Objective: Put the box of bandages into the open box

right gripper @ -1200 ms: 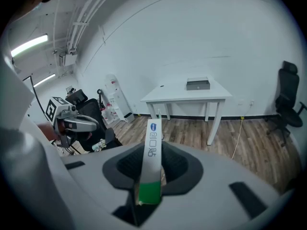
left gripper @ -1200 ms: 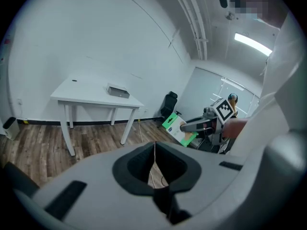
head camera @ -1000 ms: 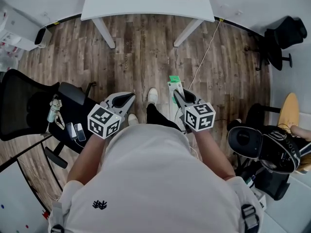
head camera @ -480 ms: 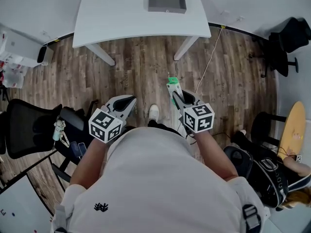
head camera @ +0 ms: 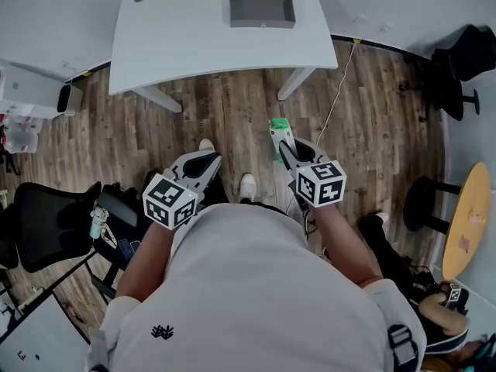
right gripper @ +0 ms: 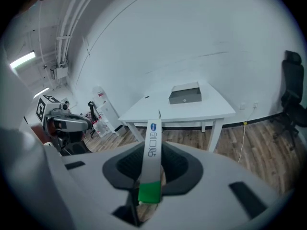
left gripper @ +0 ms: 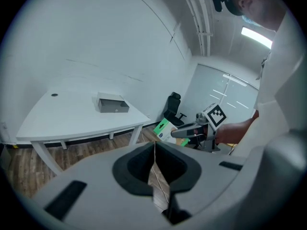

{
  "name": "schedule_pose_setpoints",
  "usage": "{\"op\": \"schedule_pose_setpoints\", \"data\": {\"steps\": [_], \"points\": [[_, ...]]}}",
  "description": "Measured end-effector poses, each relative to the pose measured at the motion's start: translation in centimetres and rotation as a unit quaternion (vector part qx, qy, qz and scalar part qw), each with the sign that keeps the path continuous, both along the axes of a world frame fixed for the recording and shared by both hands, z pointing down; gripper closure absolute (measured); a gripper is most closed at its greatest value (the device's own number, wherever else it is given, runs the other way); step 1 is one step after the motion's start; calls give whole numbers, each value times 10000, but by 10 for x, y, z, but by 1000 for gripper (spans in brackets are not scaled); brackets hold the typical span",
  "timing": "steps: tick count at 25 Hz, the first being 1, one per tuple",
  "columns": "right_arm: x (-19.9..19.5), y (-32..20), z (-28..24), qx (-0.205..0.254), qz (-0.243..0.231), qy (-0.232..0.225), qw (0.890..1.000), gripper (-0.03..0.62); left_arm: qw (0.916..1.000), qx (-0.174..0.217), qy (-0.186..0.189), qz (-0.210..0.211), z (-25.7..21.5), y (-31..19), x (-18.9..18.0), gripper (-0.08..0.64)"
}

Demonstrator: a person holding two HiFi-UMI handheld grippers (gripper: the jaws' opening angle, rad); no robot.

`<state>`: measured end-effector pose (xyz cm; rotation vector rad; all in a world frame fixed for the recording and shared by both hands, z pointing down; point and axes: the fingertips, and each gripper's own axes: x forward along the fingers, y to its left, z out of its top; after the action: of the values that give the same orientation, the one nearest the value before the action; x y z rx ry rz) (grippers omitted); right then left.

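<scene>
The box of bandages [head camera: 280, 134] is a slim white box with a green end, and my right gripper [head camera: 289, 152] is shut on it, holding it above the wooden floor. In the right gripper view the box of bandages [right gripper: 152, 150] stands edge-on between the jaws and points at the table. The open box [head camera: 262, 10] is grey and sits at the far middle of the white table [head camera: 178, 29]; this open box [right gripper: 185, 94] also shows ahead in the right gripper view. My left gripper [head camera: 207, 162] is shut with nothing in it, level with the right one.
A black office chair [head camera: 50, 227] with small items on its seat stands at my left. Another black chair [head camera: 463, 53] is at the far right, with a round wooden table [head camera: 465, 223] nearer. A white cable [head camera: 335, 91] runs over the floor by the table leg.
The table and the open box have come further into the head view as I walk toward them. Both grippers keep their places before my body, the right one still holding the bandage box.
</scene>
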<state>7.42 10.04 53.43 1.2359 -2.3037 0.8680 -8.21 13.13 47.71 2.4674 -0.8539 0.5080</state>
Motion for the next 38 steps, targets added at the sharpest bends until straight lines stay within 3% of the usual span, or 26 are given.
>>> {"op": "schedule_pose_setpoints", "data": {"steps": [15, 24, 31, 38], "points": [[-11, -116, -18, -118, 1053, 180, 9942, 505, 9962, 88, 253, 827, -10, -134, -30, 548], [-17, -186, -20, -44, 1646, 107, 9863, 505, 9932, 33, 202, 1146, 6, -171, -69, 548], [-6, -235, -19, -59, 1814, -21, 9834, 505, 9949, 46, 245, 976, 2, -201, -67, 548], [9, -302, -15, -68, 1506, -30, 9886, 505, 9980, 124, 140, 610, -10, -242, -51, 548]]}}
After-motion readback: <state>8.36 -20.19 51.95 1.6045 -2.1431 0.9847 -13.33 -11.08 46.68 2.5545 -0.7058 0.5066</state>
